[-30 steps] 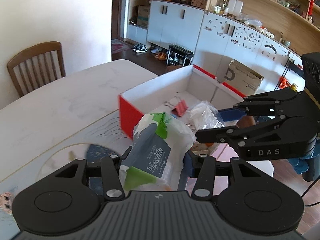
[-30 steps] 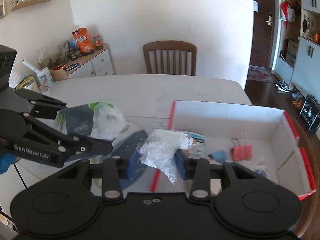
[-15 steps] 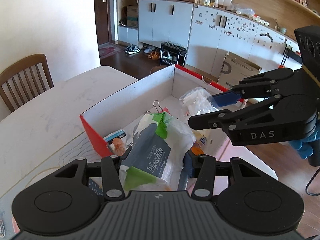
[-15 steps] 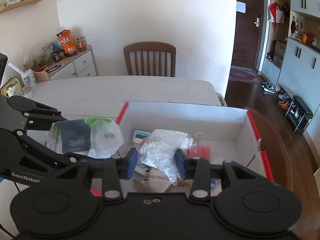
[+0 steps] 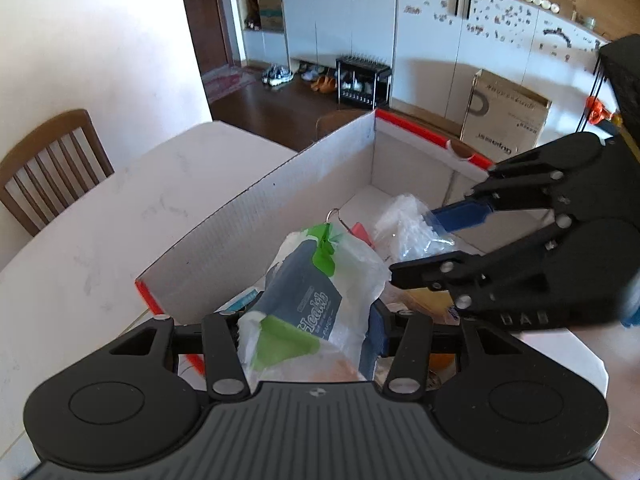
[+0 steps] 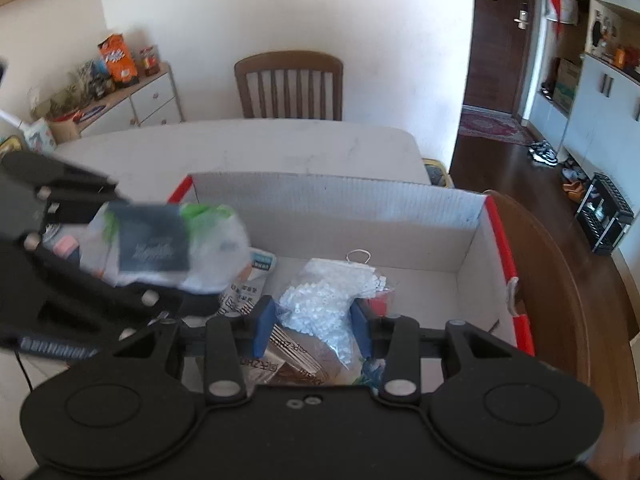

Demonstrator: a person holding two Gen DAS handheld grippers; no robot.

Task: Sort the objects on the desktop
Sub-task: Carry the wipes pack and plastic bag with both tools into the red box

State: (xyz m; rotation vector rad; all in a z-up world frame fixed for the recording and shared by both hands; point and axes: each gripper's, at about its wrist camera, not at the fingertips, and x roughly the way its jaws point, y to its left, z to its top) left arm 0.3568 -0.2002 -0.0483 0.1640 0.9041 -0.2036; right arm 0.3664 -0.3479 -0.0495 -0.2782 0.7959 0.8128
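My left gripper (image 5: pixel 308 332) is shut on a clear plastic packet (image 5: pixel 316 296) with a grey-blue and green label, held over the near left end of the red-and-white cardboard box (image 5: pixel 256 204). My right gripper (image 6: pixel 314 322) is shut on a small clear bag of white beads (image 6: pixel 332 300), hanging over the box's (image 6: pixel 328 208) inside. In the left wrist view the right gripper (image 5: pixel 436 240) holds the bead bag (image 5: pixel 408 224) just right of my packet. In the right wrist view the left gripper (image 6: pixel 120 276) and its packet (image 6: pixel 168 248) are blurred at the left.
Inside the box lie a red binder clip (image 6: pixel 376 300), printed packets (image 6: pixel 260 268) and a brown wrapper (image 6: pixel 296 360). The box stands on a white table (image 6: pixel 280 144) with a wooden chair (image 6: pixel 288 84) behind. A cardboard carton (image 5: pixel 504 116) sits on the floor beyond.
Both grippers have carried their loads from beside the box to above its inside, dropping a little. The box now fills more of both views. Both grips are unchanged.
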